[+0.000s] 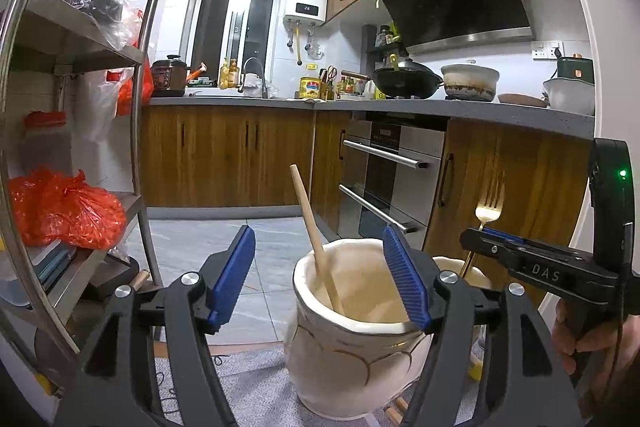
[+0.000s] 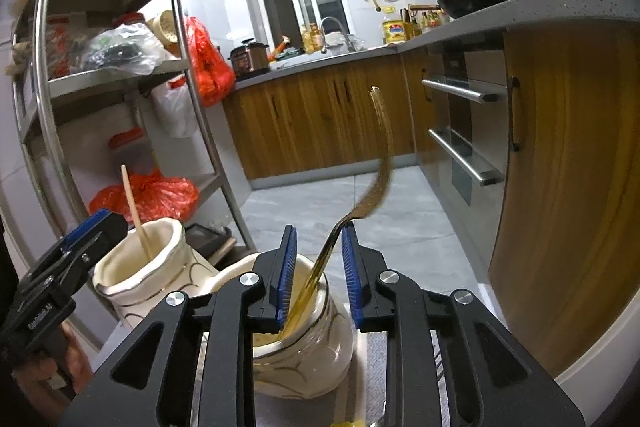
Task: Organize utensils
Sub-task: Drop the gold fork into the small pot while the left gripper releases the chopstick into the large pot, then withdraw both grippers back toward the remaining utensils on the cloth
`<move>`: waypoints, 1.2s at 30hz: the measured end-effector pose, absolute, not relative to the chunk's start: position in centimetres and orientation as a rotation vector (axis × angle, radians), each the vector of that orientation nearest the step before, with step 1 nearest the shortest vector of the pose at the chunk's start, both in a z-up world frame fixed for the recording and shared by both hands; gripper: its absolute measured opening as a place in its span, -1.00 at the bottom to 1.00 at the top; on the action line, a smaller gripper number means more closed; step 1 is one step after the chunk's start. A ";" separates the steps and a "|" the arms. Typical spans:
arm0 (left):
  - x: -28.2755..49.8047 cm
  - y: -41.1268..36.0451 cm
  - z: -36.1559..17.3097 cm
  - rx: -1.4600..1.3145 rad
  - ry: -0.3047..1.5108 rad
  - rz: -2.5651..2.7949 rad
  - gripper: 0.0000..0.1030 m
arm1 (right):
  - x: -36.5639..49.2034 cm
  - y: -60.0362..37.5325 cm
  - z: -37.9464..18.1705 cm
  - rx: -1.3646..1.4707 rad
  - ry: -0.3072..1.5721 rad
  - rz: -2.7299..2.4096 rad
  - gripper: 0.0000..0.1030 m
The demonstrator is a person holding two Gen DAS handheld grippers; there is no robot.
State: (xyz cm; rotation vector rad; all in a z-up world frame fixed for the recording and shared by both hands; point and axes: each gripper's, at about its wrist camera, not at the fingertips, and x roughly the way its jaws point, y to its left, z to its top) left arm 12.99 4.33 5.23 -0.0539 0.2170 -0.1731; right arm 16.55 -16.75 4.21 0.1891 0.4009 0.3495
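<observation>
Your left tongs stand wide apart and grip nothing. The big jar sits right under them, its rim touching the right pad, and a wooden stick leans inside it, rising between the pads.

Your right tongs are also apart. The gold fork stands between the pads, tines up, its handle down in the small jar directly below; the fork lies close against the right pad, but you have no clamp on it. The big jar with its stick sits left of these tongs, just beside the small one.
</observation>
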 end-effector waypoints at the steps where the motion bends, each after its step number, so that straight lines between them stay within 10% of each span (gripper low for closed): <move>1: 13.0 4.4 5.2 -0.054 0.218 -0.171 0.30 | 16.5 -16.8 4.2 0.194 0.399 0.353 -0.49; 14: 12.7 4.5 5.2 -0.050 0.196 -0.143 0.78 | 14.8 -17.4 5.9 0.231 0.338 0.359 0.83; 36: 5.8 2.6 8.9 -0.048 0.269 -0.131 0.89 | 8.8 -21.9 8.4 0.242 0.339 0.288 0.90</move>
